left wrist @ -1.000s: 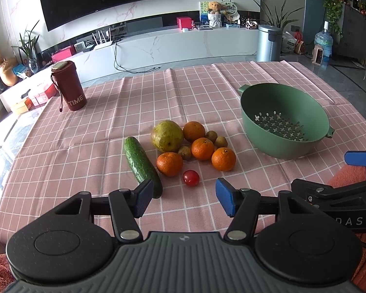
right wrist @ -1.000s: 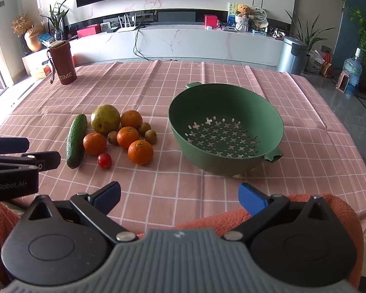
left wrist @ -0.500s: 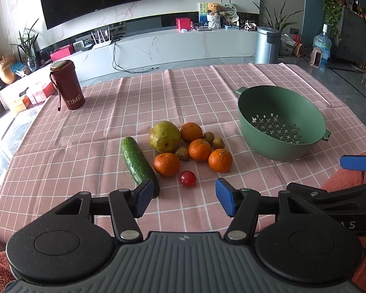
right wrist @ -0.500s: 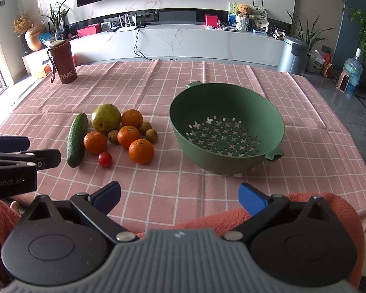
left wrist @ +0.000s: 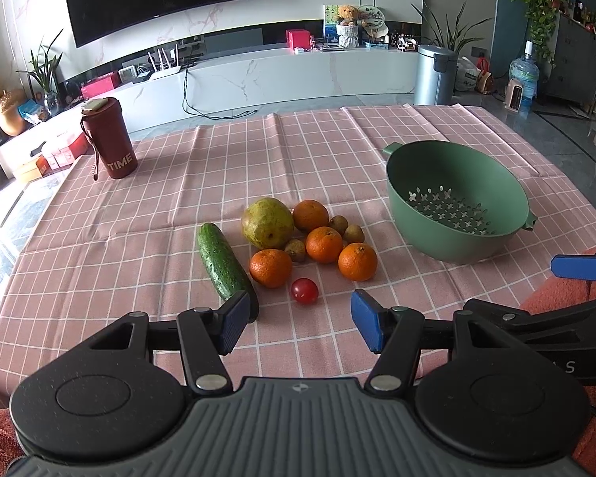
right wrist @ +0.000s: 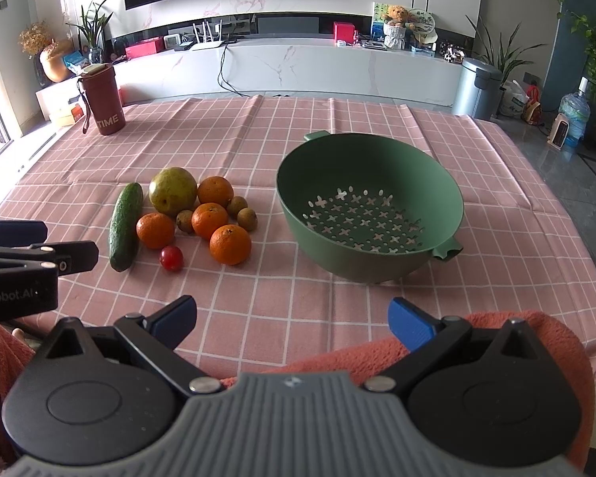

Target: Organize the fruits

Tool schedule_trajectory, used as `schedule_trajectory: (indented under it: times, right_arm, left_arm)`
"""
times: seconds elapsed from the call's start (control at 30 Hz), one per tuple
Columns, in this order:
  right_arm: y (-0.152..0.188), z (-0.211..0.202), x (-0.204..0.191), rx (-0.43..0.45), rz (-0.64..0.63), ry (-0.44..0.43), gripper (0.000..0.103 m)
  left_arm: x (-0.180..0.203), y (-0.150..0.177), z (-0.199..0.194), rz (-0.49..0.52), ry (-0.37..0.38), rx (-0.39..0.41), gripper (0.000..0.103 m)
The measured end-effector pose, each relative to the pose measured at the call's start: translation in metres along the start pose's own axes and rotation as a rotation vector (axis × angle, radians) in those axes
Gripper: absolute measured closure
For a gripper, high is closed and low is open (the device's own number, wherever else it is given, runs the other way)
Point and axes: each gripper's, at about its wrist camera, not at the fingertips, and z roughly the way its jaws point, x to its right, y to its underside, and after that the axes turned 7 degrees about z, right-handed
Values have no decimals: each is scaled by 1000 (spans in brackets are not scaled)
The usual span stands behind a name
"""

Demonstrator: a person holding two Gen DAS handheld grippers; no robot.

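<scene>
Both grippers are hovering over the near edge of the pink checked tablecloth (right wrist: 337, 151), each holding nothing. The left gripper (left wrist: 298, 324) is standing with its jaws moderately apart; the right gripper (right wrist: 292, 322) is spread wider.

Seen from the left wrist, the fruit cluster is lying at 12 o'clock, just ahead of the fingertips: a cherry tomato (left wrist: 304, 290) nearest, four oranges behind it, the closest orange (left wrist: 357, 261) at 1 o'clock, a large pear (left wrist: 267, 222) at the back, small brown fruits (left wrist: 353, 233) tucked between them, and a cucumber (left wrist: 225, 264) lying at 11 o'clock beside the pile. The green colander (right wrist: 369, 208) is sitting empty at 2 o'clock, apart from the pile. A maroon tumbler (left wrist: 109, 141) is standing far off at 10 o'clock.

The step in hand is probably the first pick. Recommended procedure:
- Take an outer piece first, so neighbours are not rolling.
- Centre the fruit between the pads before closing.
- Close gently; the tomato is likely bruising easily.
- Lower into the colander rather than dropping.
</scene>
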Motion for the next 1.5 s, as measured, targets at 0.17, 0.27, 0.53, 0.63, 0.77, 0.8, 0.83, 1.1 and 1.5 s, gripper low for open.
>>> schedule_trajectory:
  times: [0.17,0.27,0.53,0.63,0.77,0.8,0.83,1.1,1.5]
  right_arm:
    - [0,0,0,-2,0,-1,5]
    - [0,-1,0,-1,1,-3,5]
    - [-1,1,-2,-6,-1,-1,5]
    - [-1,3,-3,-9,-1,-3,5]
    - [-2,6,-4,-12,-3,-7,5]
    - [-3,7,-4,-14,-5,-9,5]
    - [-4,9,-4,-15,-7,-12,5]
    - [-21,21,-5,47,11,-139,5]
    - [-67,86,-58,52,-114,-267,31]
  left_arm:
    - [0,0,0,0,0,-1,33]
    - [0,0,0,0,0,-1,33]
    - [-1,-1,-1,-3,5,1,33]
    - [-2,-3,0,-8,11,0,33]
    - [-8,-3,4,-6,19,3,33]
    - [-9,-3,5,-3,20,3,33]
    - [-10,-4,6,-1,23,2,33]
    - [-46,-23,29,-50,35,-31,38]
    - [-112,-36,116,-251,87,-211,52]
